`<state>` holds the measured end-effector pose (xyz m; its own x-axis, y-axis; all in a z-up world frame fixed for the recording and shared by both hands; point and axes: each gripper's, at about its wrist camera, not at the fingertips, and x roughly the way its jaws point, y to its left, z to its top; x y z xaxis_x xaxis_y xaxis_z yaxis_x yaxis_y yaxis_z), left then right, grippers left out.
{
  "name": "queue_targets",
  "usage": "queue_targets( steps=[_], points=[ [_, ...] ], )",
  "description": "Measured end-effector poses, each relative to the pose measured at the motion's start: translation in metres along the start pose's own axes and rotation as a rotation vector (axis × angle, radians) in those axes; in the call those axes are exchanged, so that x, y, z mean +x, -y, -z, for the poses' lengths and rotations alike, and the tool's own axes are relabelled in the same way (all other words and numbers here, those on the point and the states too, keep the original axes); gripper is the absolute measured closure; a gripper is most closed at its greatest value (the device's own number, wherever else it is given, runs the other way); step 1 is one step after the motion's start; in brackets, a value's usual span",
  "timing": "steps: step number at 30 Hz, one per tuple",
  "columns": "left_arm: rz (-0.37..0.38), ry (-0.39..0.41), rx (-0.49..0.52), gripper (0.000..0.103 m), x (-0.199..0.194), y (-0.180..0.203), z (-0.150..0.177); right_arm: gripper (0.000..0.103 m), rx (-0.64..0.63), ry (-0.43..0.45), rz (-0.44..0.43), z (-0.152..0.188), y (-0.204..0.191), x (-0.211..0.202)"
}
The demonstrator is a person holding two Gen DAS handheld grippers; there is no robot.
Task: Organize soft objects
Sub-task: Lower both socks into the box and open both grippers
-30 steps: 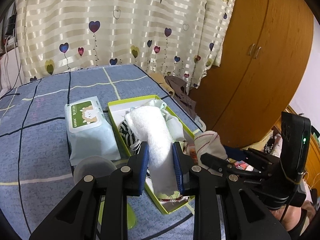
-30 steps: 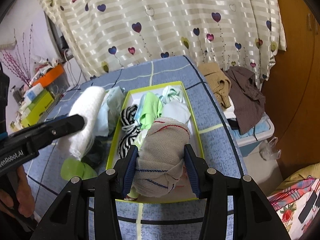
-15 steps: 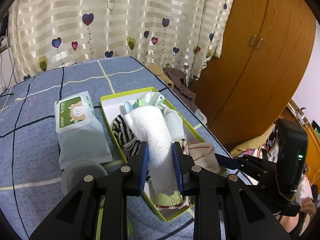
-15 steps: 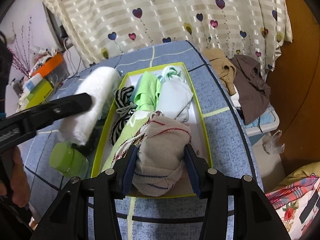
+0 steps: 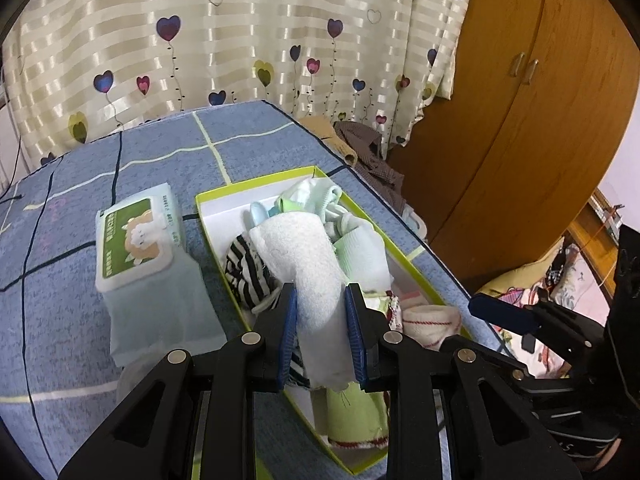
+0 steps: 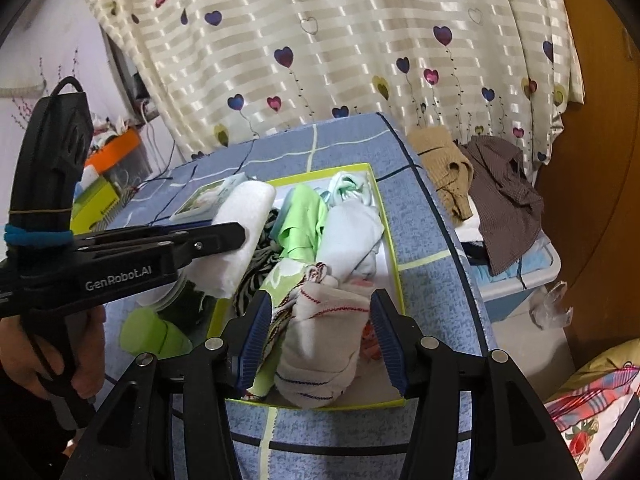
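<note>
While the right claw [image 6: 320, 340] is opening around the beige red-stitched cloth bundle [image 6: 324, 332], that bundle now rests at the near end of the green-rimmed box [image 6: 390, 240], with daylight visible between the cloth and the right-hand pad; a second ago both pads pressed into it above the box. Judgement: this item is delivered and the release is nearly complete. The left claw [image 5: 322, 332] remains clamped, partly closed, on the rolled white towel [image 5: 304, 264], and has carried it from beside the box to directly over the striped garment [image 5: 248, 272] inside. Judgement: the towel is next to be lowered. Space in the box looks tight. The wet-wipes pack [image 5: 140, 240] lies on the blue checked bed [image 5: 60, 320], just left of the box.
</note>
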<state>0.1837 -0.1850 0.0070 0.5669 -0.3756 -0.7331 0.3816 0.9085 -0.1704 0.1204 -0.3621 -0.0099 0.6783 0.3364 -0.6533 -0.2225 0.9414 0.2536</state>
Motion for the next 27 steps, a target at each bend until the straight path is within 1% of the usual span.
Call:
queue_targets(
  steps=[4, 7, 10, 15, 21, 27],
  points=[
    [-0.021, -0.05, -0.008, 0.076, 0.018, -0.004, -0.003, 0.052, 0.005, -0.004, -0.003, -0.001, 0.001, 0.003],
    [-0.01, -0.083, -0.025, 0.073, 0.025, -0.007, -0.002, 0.052, 0.005, -0.01, -0.004, 0.0, 0.001, 0.005],
    [-0.001, -0.064, -0.031, 0.071, 0.018, -0.009, -0.001, 0.052, 0.004, -0.009, -0.004, -0.001, 0.001, 0.006],
    [0.014, -0.025, -0.043, 0.071, 0.006, -0.013, -0.005, 0.052, 0.002, 0.002, -0.009, -0.002, 0.0, 0.007],
    [0.024, -0.017, -0.059, 0.071, -0.003, -0.016, -0.001, 0.052, -0.003, 0.011, -0.005, -0.005, -0.002, 0.003],
    [0.036, 0.003, -0.052, 0.071, -0.024, -0.01, 0.007, 0.052, -0.017, 0.013, -0.002, -0.006, -0.01, -0.006]
  ],
)
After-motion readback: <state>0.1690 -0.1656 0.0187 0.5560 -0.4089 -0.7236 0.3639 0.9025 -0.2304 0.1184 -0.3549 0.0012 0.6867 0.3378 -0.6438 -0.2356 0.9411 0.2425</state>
